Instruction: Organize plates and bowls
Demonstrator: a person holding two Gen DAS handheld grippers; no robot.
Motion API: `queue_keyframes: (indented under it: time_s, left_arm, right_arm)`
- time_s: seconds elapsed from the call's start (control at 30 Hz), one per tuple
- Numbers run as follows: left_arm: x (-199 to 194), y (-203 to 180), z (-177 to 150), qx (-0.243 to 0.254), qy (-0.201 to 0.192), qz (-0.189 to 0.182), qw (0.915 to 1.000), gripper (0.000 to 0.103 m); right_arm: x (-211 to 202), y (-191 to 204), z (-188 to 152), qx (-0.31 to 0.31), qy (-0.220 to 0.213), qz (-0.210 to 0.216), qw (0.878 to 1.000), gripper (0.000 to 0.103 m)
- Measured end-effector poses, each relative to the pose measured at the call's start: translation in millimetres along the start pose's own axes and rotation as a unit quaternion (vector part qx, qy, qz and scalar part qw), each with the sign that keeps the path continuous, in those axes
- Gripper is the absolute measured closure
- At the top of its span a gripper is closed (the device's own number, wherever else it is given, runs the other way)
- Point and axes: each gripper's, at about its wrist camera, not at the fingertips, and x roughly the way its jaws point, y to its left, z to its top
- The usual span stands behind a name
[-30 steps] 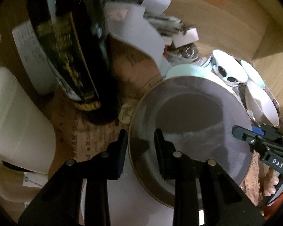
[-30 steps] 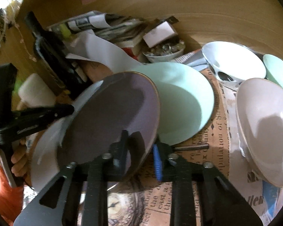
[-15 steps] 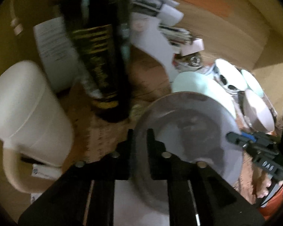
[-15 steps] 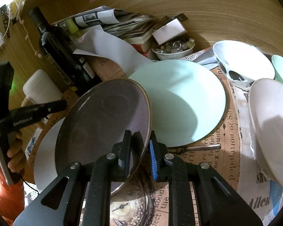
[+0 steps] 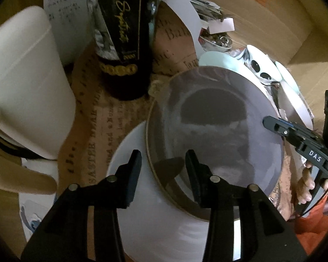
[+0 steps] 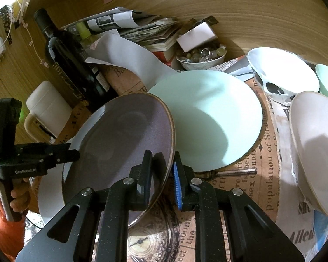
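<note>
Right gripper [image 6: 161, 172] is seen clamped on the grey plate [image 6: 120, 137] at its 4 o'clock rim, tilted above a white plate [image 5: 155, 222], while the left gripper [image 5: 163, 163] is being opened around the opposite rim.

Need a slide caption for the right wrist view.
Right gripper pinches the rim of a tilted grey plate over a white plate, beside a mint plate.

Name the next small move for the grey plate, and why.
Probably the right gripper lowers the grey plate flat onto the white plate. It alone still clamps the tilted rim; the left gripper is opening, its fingers clear of the rim.
</note>
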Motion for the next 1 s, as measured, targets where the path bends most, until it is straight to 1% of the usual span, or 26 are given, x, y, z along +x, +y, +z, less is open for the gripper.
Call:
queue_keyframes:
  time_s: [0.1,0.17,0.27,0.37,0.43,0.53,0.63,0.73,0.87,1.0]
  left_arm:
    - [5,-2,2,-0.002,0.006,-0.012,0.9999,0.061]
    - [7,-4,4,-0.002,0.003,-0.008,1.0,0.061]
    - [9,-7,5,0.004,-0.008,0.006,0.9999,0.061]
    - [9,-15,4,0.017,-0.021,0.033,0.9991,0.062]
    - [10,-16,4,0.02,-0.026,0.044,0.9985,0.067]
    - [9,-15,4,0.013,-0.025,0.031,0.9991,0.071]
    - [10,-20,5,0.011,-0.025,0.023,0.9994,0.071]
    - [9,-29,5,0.018,-0.029,0.016,0.9993,0.071]
    - [7,-40,5,0.024,-0.036,0.0,0.9991,0.071]
    - [8,-49,5,0.027,-0.037,-0.006,0.9989,0.072]
  right_arm:
    - [1,0,1,0.002,0.002,0.004,1.0,0.087]
    - [3,0,1,0.003,0.004,0.007,1.0,0.085]
    - [3,1,0,0.0,0.006,0.008,1.0,0.084]
    - [2,-3,0,0.007,0.009,0.016,1.0,0.085]
    - [-1,-5,-1,0.012,0.008,0.017,1.0,0.085]
    - [-8,-8,-3,0.017,0.005,0.015,1.0,0.085]
    - [-15,-15,-6,0.028,0.003,0.019,0.999,0.085]
    - [-21,-22,-9,0.038,-0.001,0.011,0.999,0.085]
    - [-27,-36,-13,0.065,-0.002,0.018,0.998,0.086]
    - [-33,-42,-17,0.068,-0.008,0.012,0.998,0.086]
